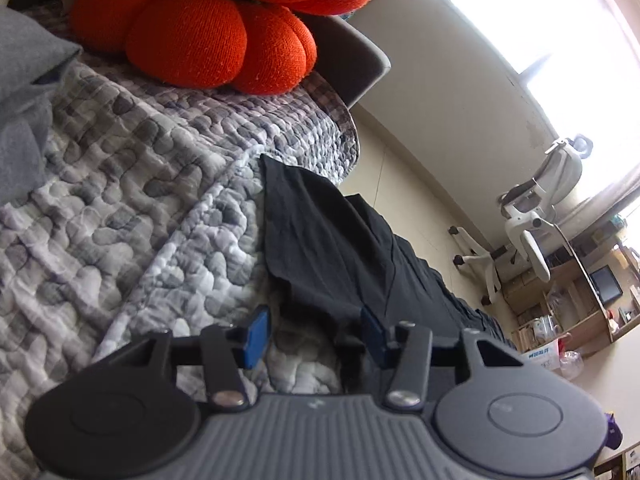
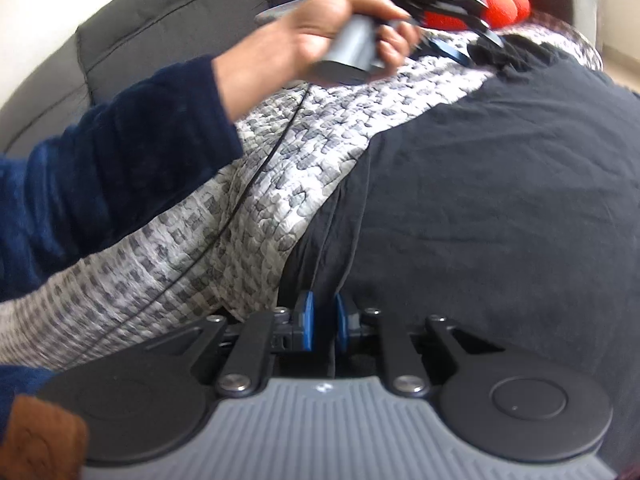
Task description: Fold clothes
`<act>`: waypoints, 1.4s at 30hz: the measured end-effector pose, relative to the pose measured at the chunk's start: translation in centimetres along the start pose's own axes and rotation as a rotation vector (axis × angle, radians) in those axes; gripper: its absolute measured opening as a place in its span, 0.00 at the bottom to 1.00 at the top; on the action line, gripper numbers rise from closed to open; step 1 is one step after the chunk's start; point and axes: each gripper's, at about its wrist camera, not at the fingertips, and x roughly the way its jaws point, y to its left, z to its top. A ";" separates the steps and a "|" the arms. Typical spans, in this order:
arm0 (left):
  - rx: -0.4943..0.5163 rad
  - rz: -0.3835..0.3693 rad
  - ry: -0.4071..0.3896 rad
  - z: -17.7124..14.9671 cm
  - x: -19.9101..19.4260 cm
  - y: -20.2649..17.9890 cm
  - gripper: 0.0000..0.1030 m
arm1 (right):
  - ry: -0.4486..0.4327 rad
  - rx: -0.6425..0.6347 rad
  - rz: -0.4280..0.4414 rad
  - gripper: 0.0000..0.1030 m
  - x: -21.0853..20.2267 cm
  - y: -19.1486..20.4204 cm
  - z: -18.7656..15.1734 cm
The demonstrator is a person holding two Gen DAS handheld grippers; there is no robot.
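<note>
Folding is underway: black cotton garment (image 2: 500,200) lies spread on the grey pebble-print quilt (image 2: 280,168), its near edge pinched in the right hand-held gripper (image 2: 323,320), apparently to anchor it. The left hand-held gripper (image 1: 316,336), pads apart and empty, hovers at the far corner.

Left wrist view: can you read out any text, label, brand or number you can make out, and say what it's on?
Nothing can be read for certain.
White box on the floor by the shelves: blue print, too blurred to read.
Left gripper body: small pale mark, not legible.
Right gripper body, right wrist view: same small pale mark, not legible.
Black garment, quilt: no print seen.
</note>
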 end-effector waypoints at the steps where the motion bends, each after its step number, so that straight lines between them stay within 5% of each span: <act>1: 0.001 -0.004 -0.005 -0.1 0.4 -0.1 0.42 | -0.003 -0.012 -0.012 0.04 0.0 0.1 0.0; 3: 0.026 0.014 -0.010 -0.1 1.0 -0.4 0.24 | -0.009 -0.034 -0.033 0.05 0.1 0.3 -0.1; 7: 0.033 -0.012 -0.040 0.0 0.8 -0.4 0.12 | -0.023 -0.028 -0.022 0.02 -0.1 0.3 -0.6; 11: 0.038 -0.043 -0.083 0.1 0.0 -0.7 0.11 | -0.022 -0.015 -0.028 0.02 0.0 0.4 -0.6; 13: 0.043 -0.041 -0.091 0.0 -0.2 -0.8 0.11 | -0.023 -0.011 -0.024 0.13 0.0 0.6 -0.5; 20: 0.015 -0.028 -0.063 -0.1 0.5 0.1 0.12 | -0.029 -0.028 -0.035 0.19 0.6 1.6 -0.3; 25: 0.006 -0.022 -0.062 -0.1 0.9 0.2 0.12 | -0.042 -0.009 -0.044 0.02 0.6 1.6 -0.3; 33: 0.032 -0.053 -0.158 0.1 -0.4 -1.7 0.09 | -0.122 0.159 -0.017 0.01 -2.4 0.0 -2.4; 42: 0.224 -0.096 -0.212 0.0 -0.9 -8.5 0.09 | -0.211 0.283 0.016 0.01 -4.5 -1.0 -3.2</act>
